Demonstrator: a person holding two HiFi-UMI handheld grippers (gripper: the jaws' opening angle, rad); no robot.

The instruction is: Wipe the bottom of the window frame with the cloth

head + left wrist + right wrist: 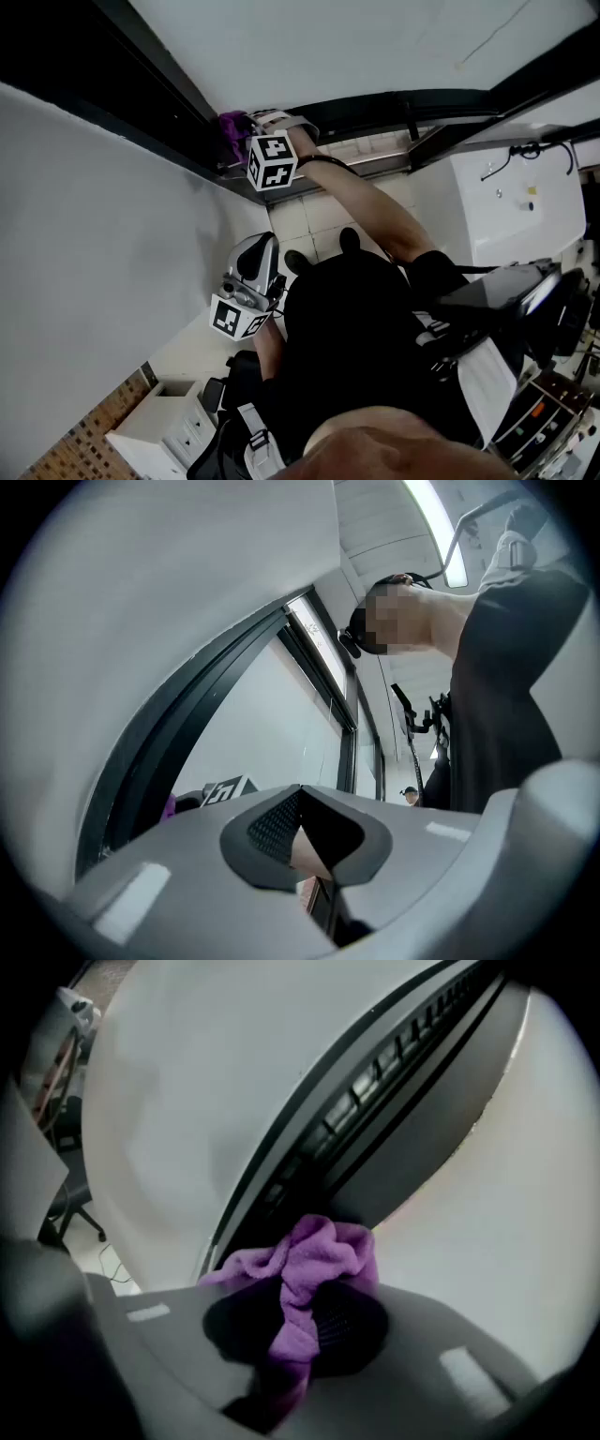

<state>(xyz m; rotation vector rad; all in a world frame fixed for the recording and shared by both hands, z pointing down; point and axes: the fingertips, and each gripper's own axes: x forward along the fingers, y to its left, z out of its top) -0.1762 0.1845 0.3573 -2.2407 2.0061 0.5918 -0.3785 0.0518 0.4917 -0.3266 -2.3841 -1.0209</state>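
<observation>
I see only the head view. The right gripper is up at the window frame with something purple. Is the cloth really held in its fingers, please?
Observer: Yes. In the right gripper view, the right gripper has its fingers closed on the purple cloth, which bunches out above them.
Operator: Does the cloth reach the frame?
Observer: It appears so. The bunched end lies against the dark rail of the window frame.
Operator: And the left gripper, does it hold anything?
Observer: No. The left gripper view shows the left gripper with its fingers together and nothing between them.
</observation>
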